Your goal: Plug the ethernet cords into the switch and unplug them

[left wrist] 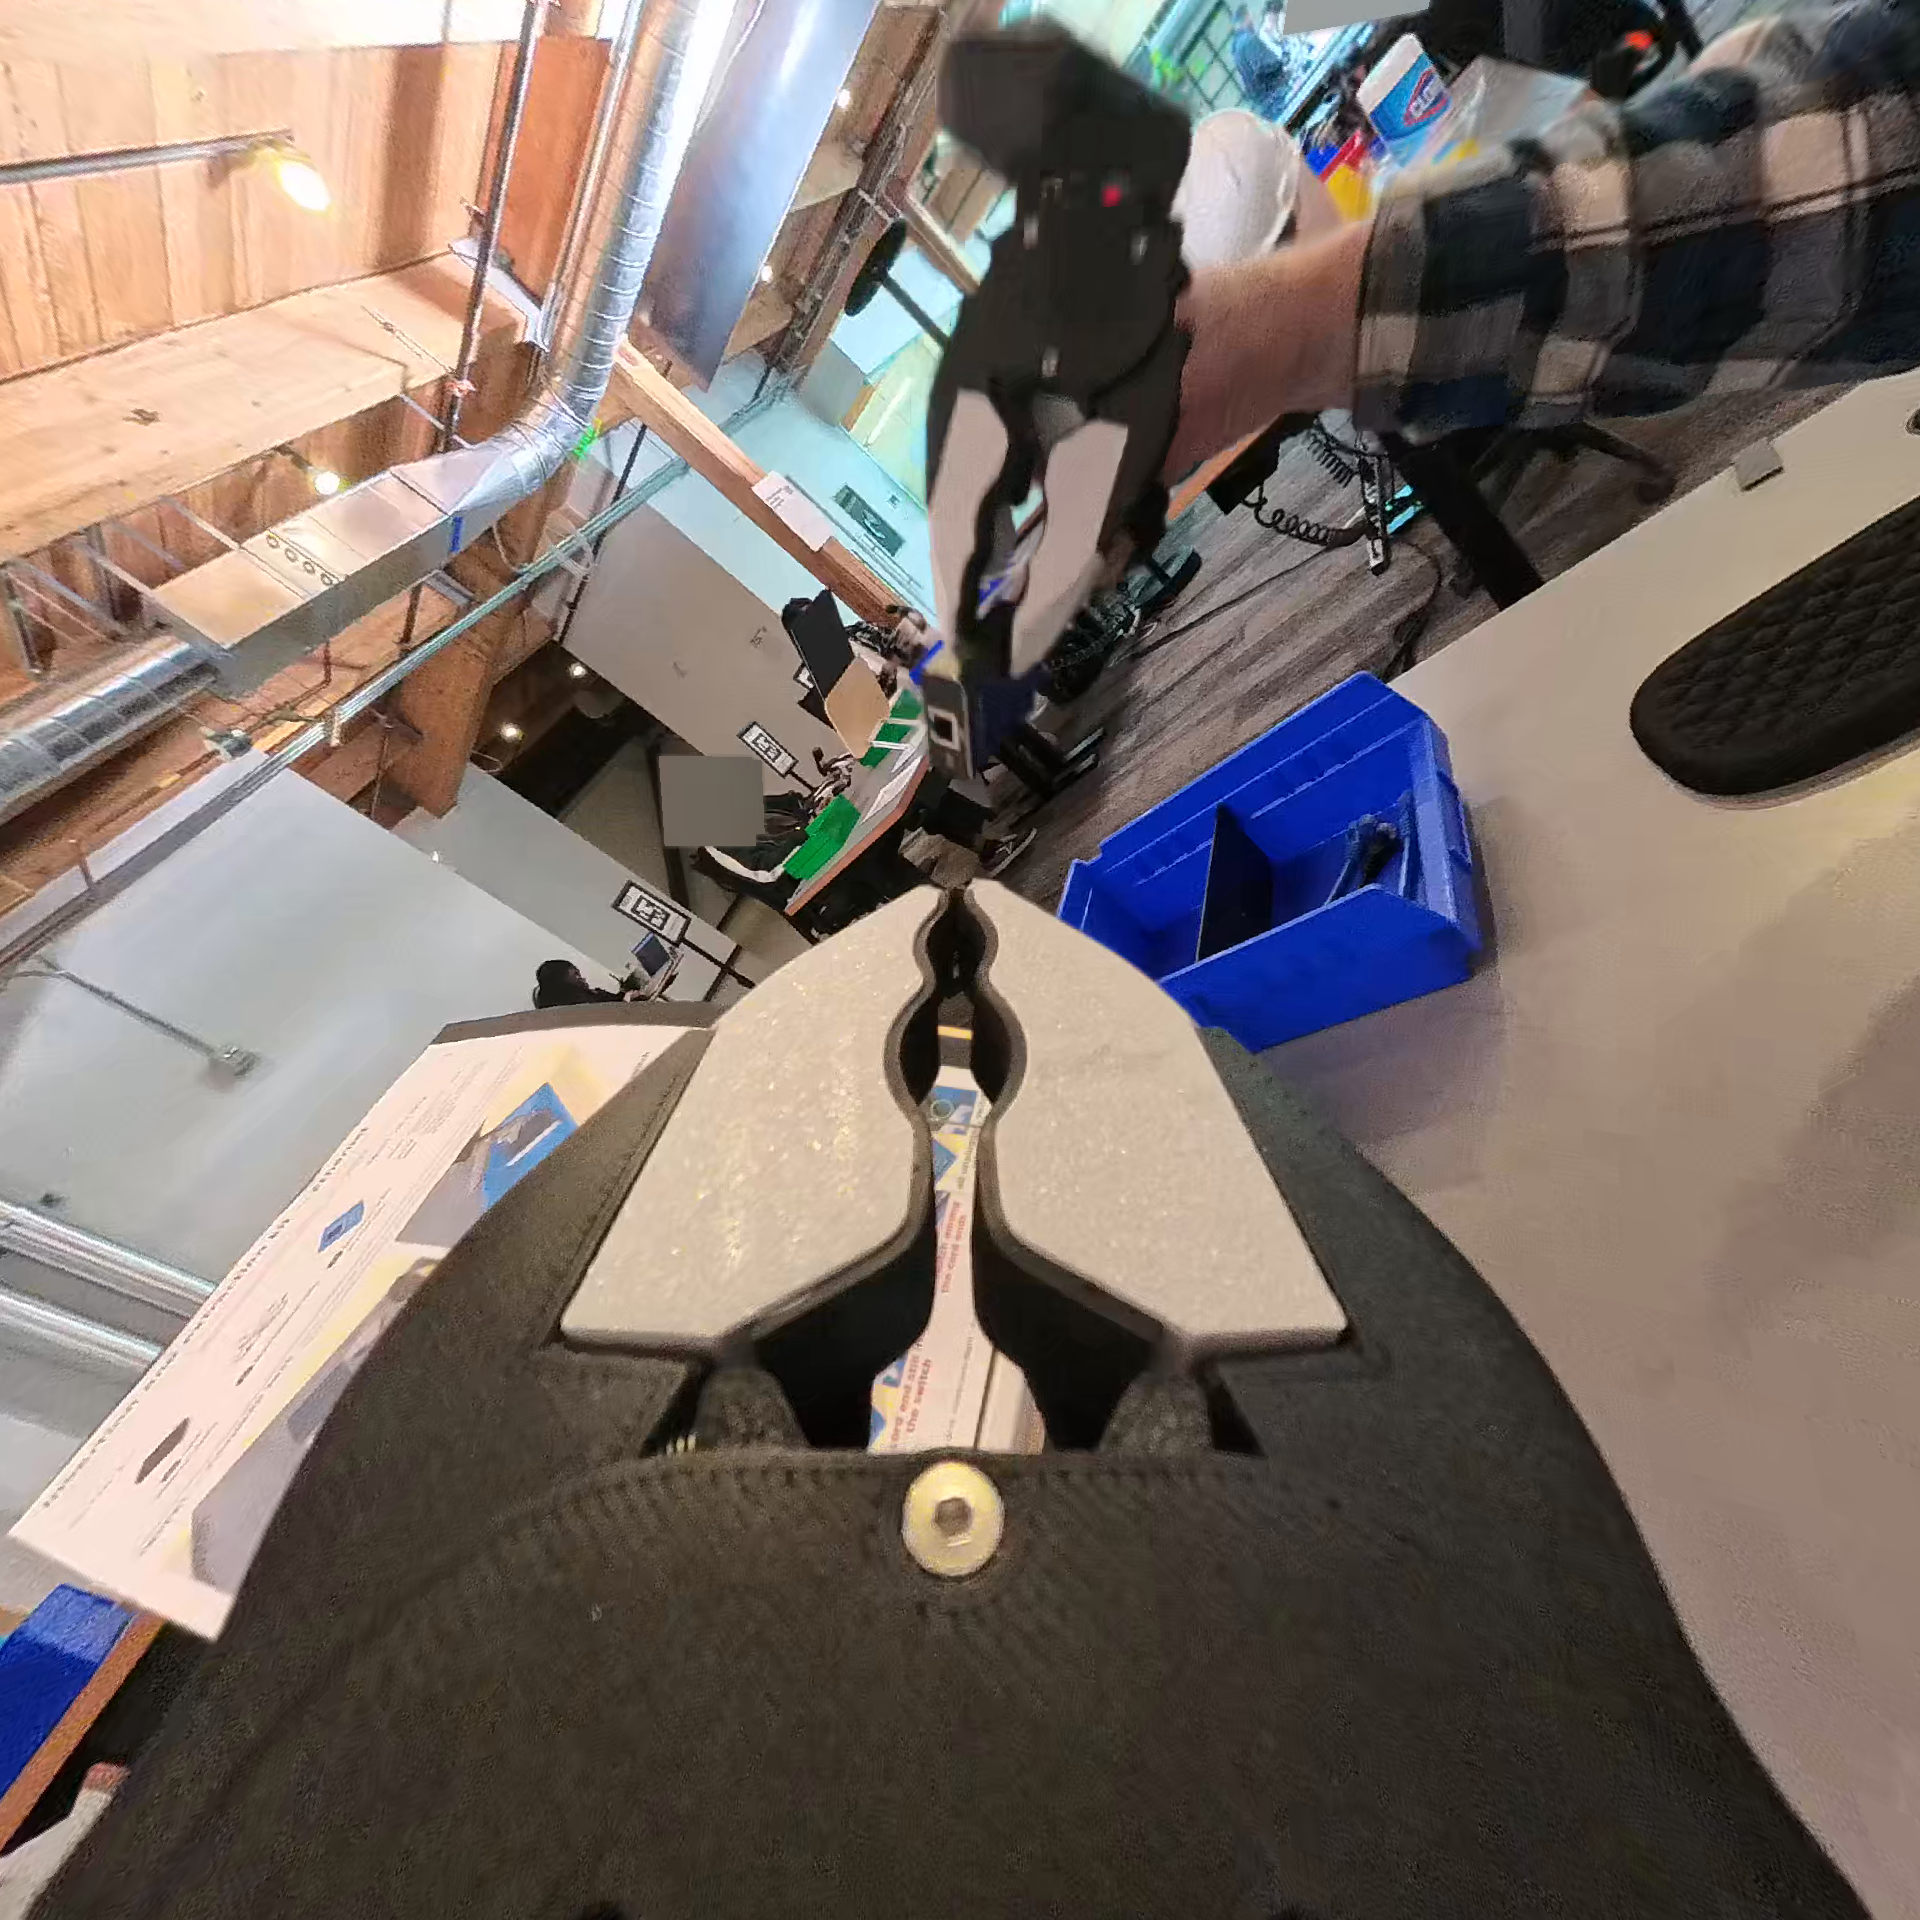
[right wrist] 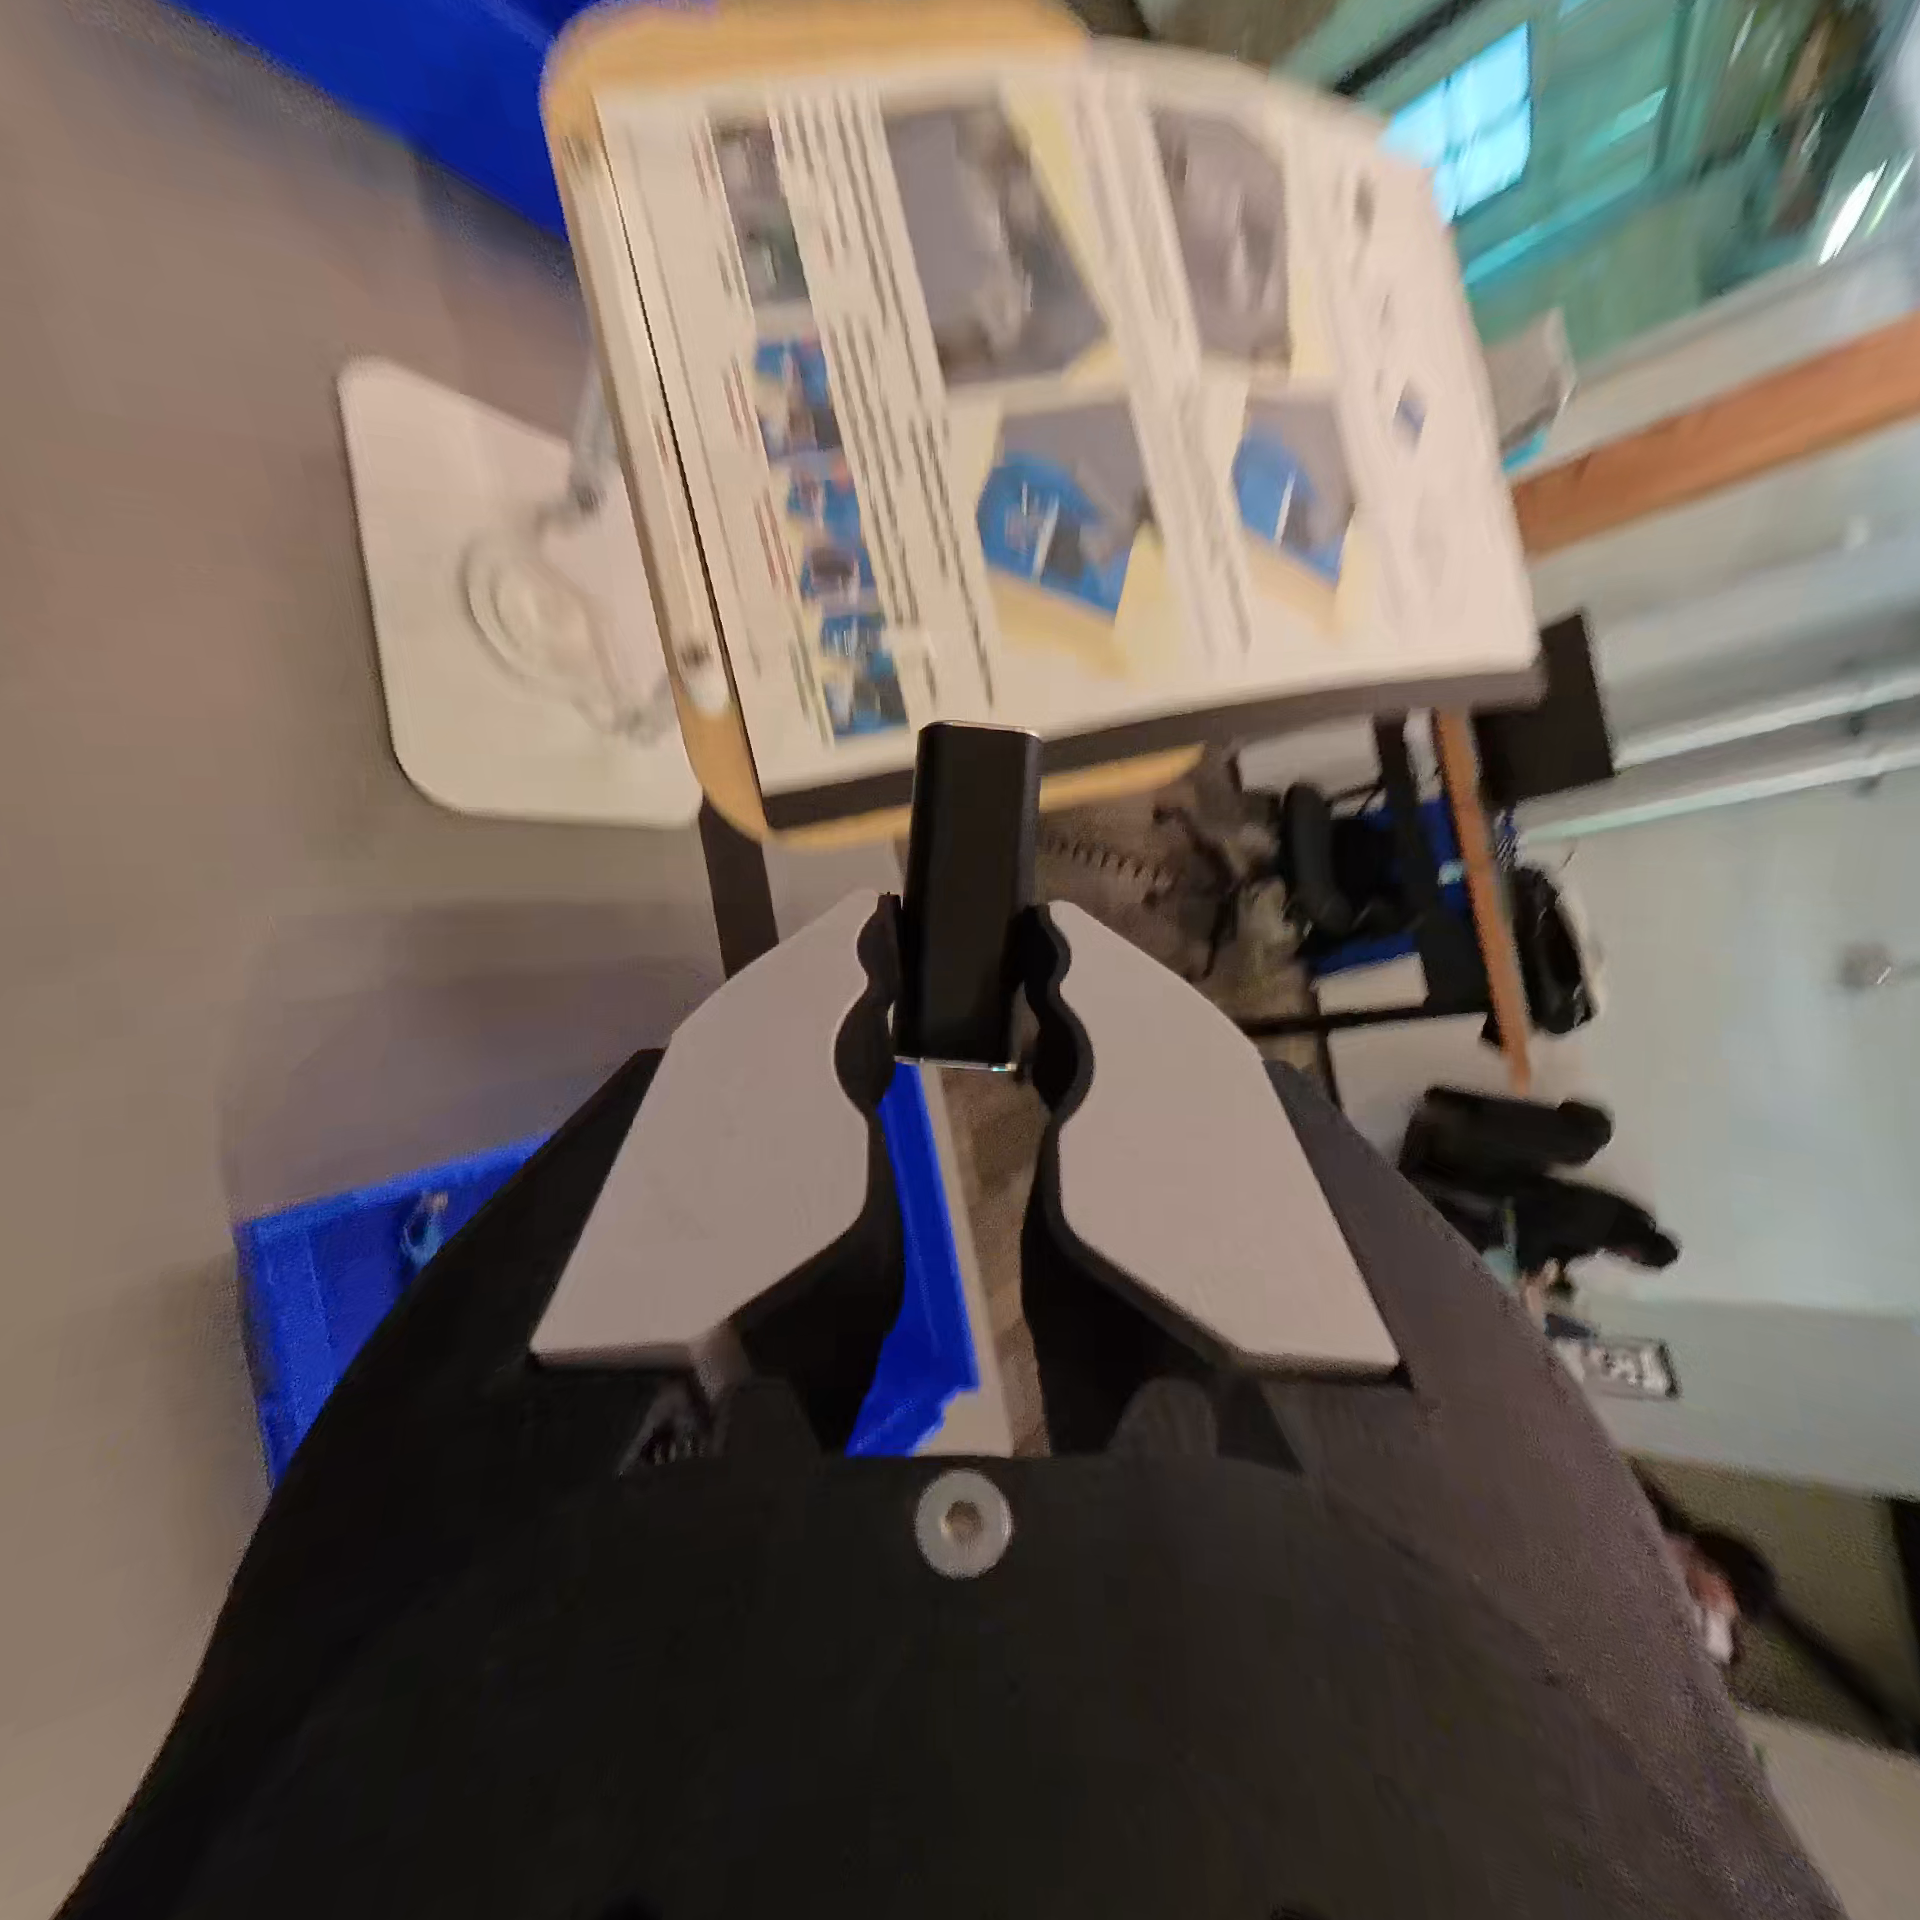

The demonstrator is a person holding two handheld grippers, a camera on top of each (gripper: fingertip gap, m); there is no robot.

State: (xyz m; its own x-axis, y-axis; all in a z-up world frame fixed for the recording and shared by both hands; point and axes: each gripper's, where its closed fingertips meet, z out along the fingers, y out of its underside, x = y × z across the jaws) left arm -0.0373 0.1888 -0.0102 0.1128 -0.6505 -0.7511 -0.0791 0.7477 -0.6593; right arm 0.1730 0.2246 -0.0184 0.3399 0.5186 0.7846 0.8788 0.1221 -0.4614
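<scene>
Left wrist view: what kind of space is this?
Likely an open workshop or lab office: exposed metal ducting under wood ceiling beams, other desks across the floor, and a blue parts bin on the grey table.

switch (right wrist: pixel 966 904): showing glossy black casing | bin (left wrist: pixel 1340 883): looking smooth blue plastic | table (left wrist: pixel 1662 1143): appearing matt grey | pads (left wrist: pixel 790 1122): showing grainy grey.

Workshop/lab: exposed ducting (left wrist: pixel 582 260), timber ceiling (left wrist: pixel 208 312), desks (left wrist: pixel 1662 1039), blue parts bin (left wrist: pixel 1340 935).
</scene>
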